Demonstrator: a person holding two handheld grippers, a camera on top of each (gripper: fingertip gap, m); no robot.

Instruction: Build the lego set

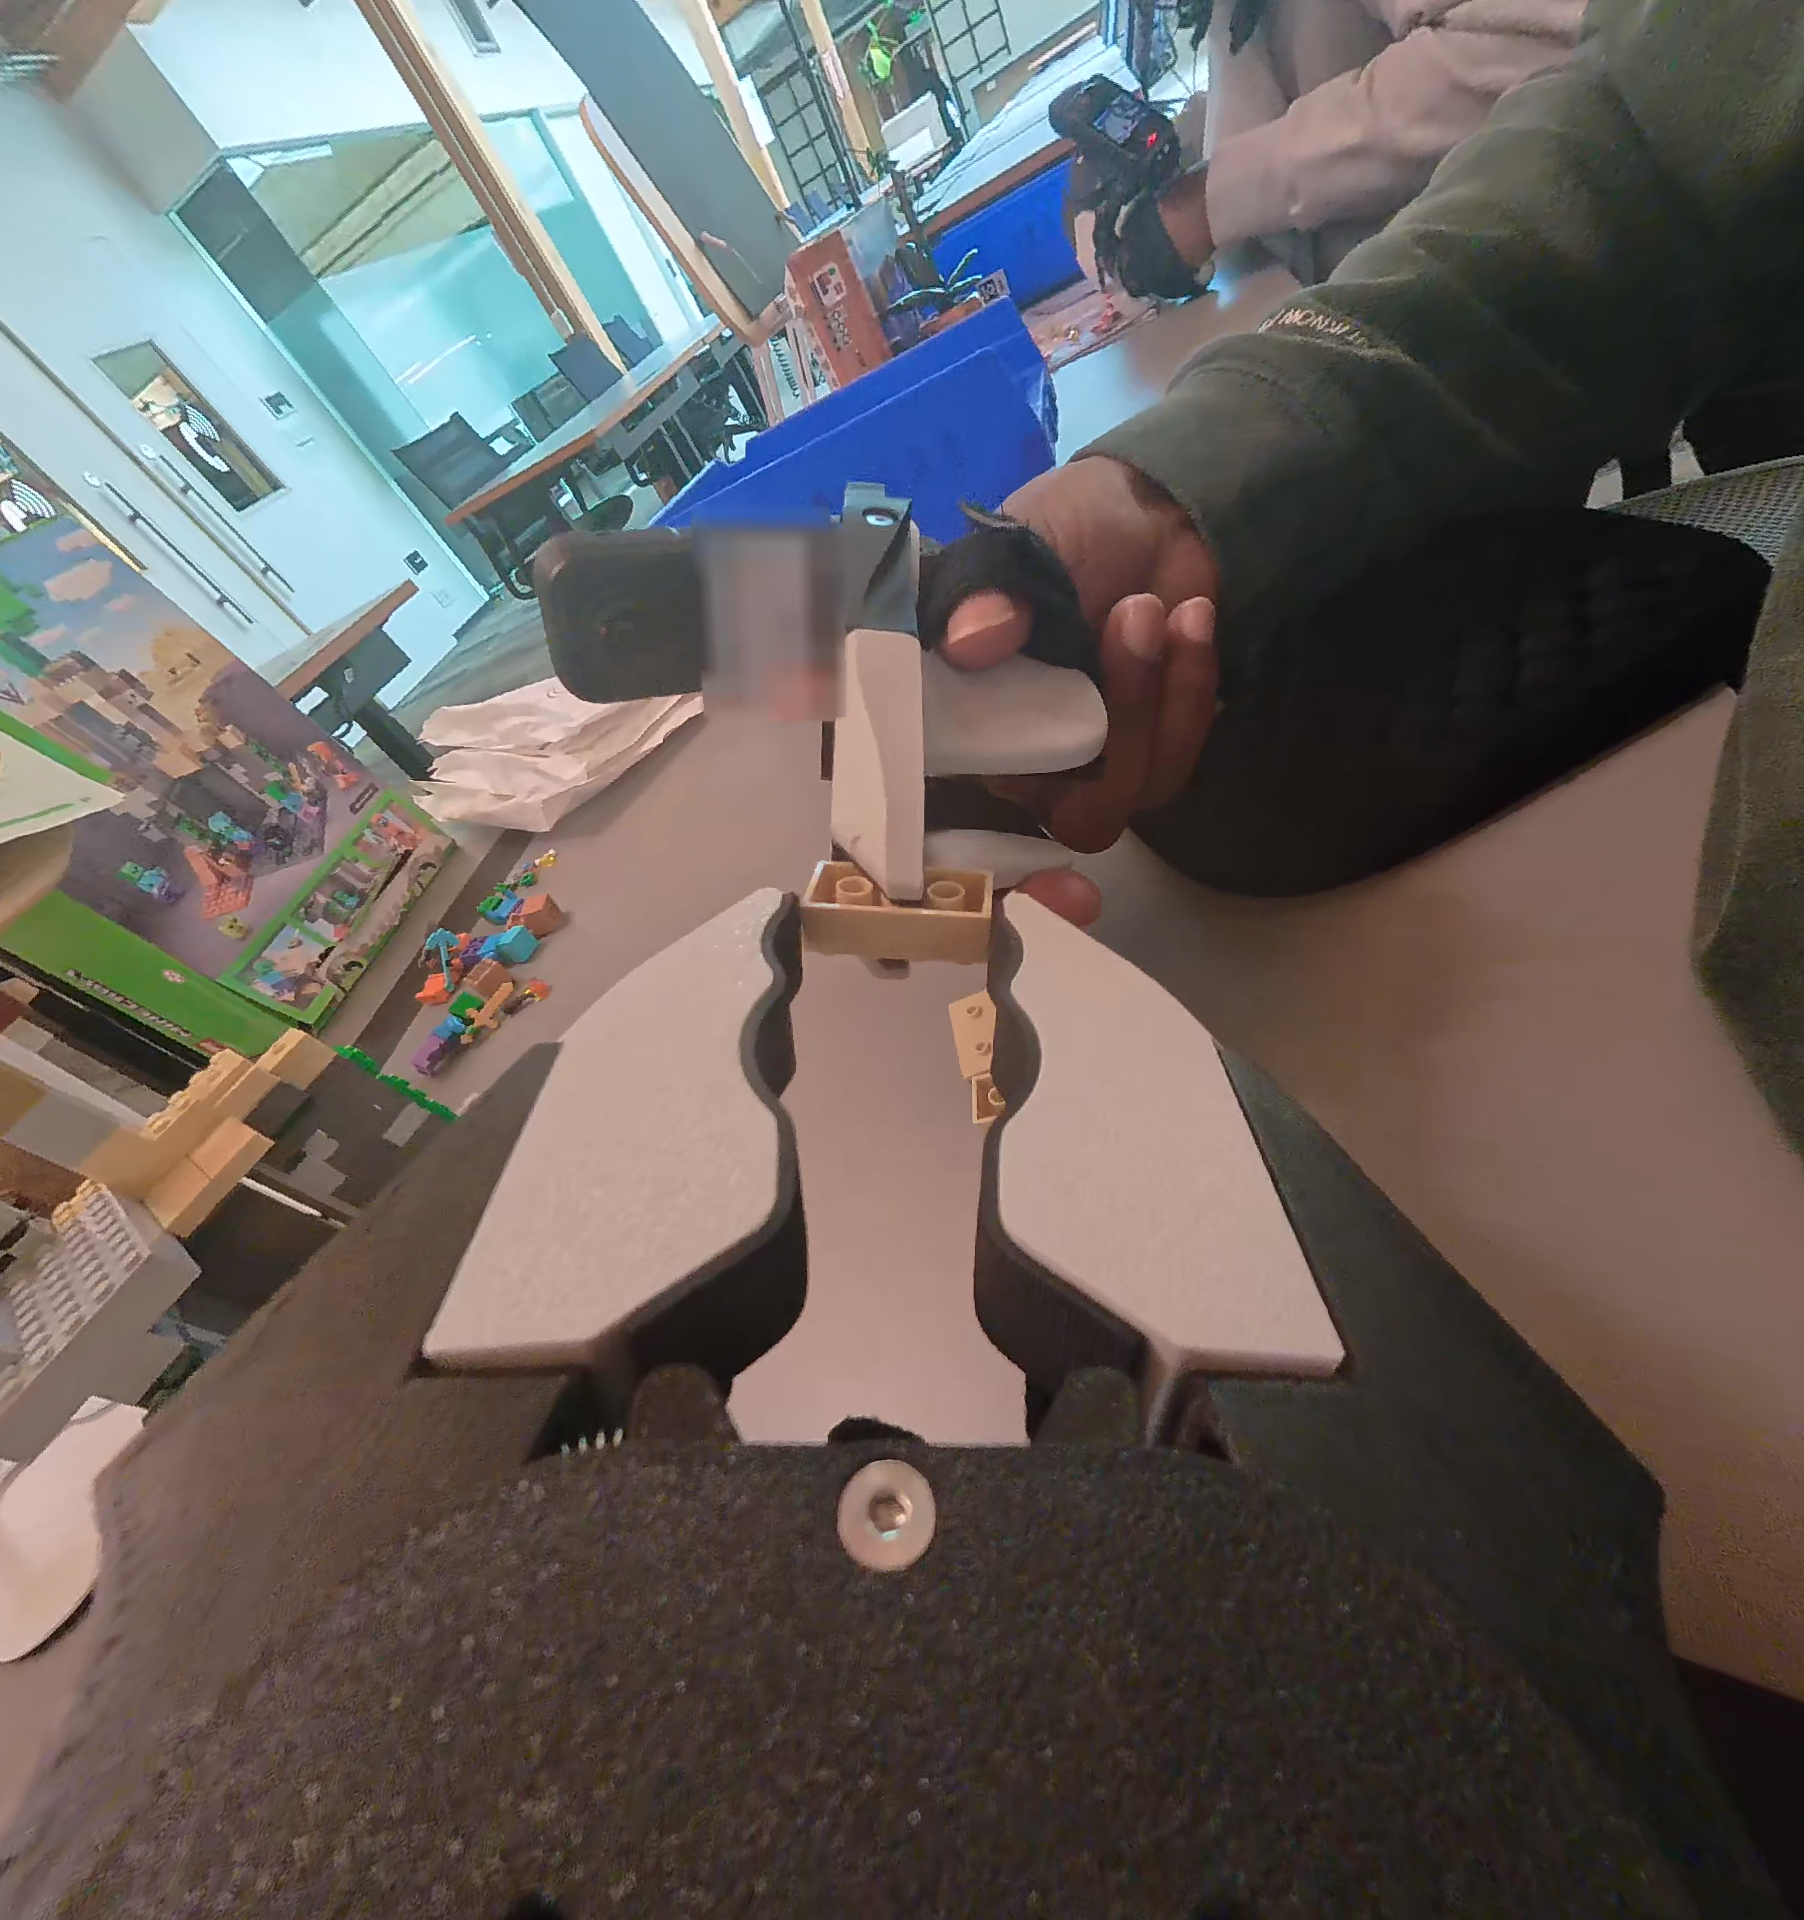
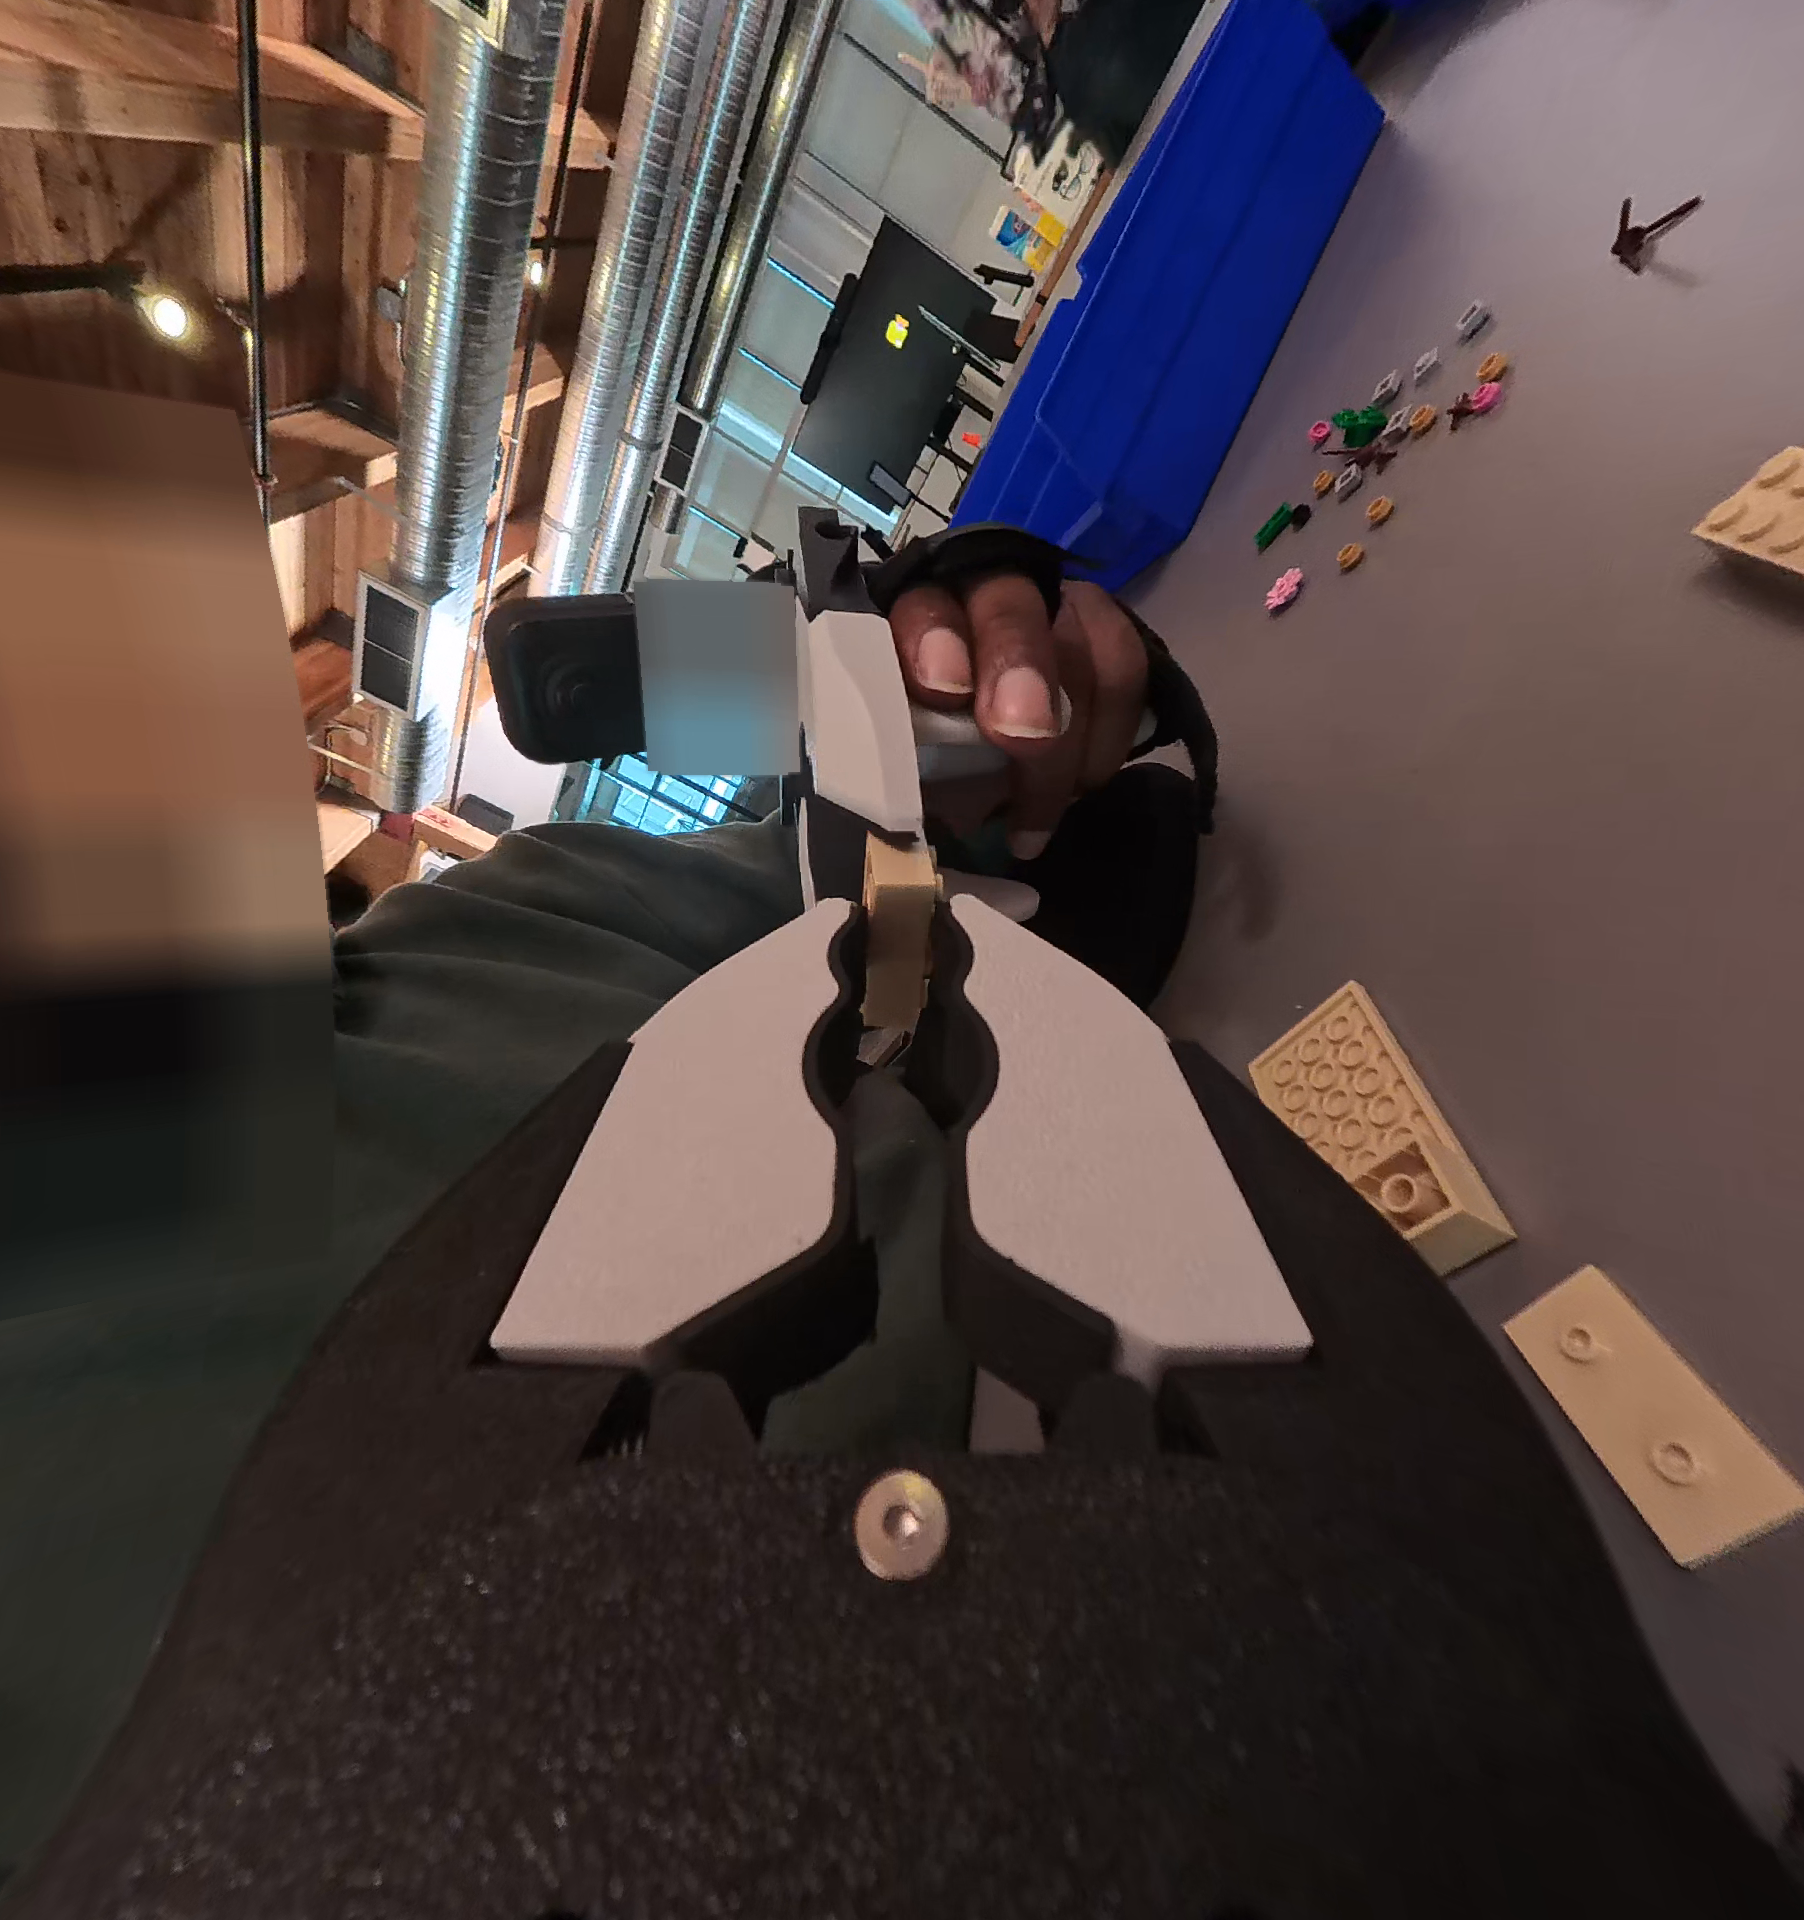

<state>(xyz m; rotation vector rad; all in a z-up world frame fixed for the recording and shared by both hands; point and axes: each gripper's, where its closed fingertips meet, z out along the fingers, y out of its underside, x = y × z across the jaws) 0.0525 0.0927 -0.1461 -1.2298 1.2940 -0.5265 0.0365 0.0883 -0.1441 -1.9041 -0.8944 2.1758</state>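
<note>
Your left gripper (image 1: 893, 925) clamped on tan brick (image 1: 896, 916), studs up; your right gripper (image 2: 896, 914) pinches same brick edge-on.

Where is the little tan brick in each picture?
Left wrist view: the tan brick sits just above centre, studs up, between the left gripper's fingertips, with the right gripper's finger coming down on it.
Right wrist view: the brick is near centre, seen edge-on, between the right gripper's fingertips.
Shared landmark: the blue bin.
</note>
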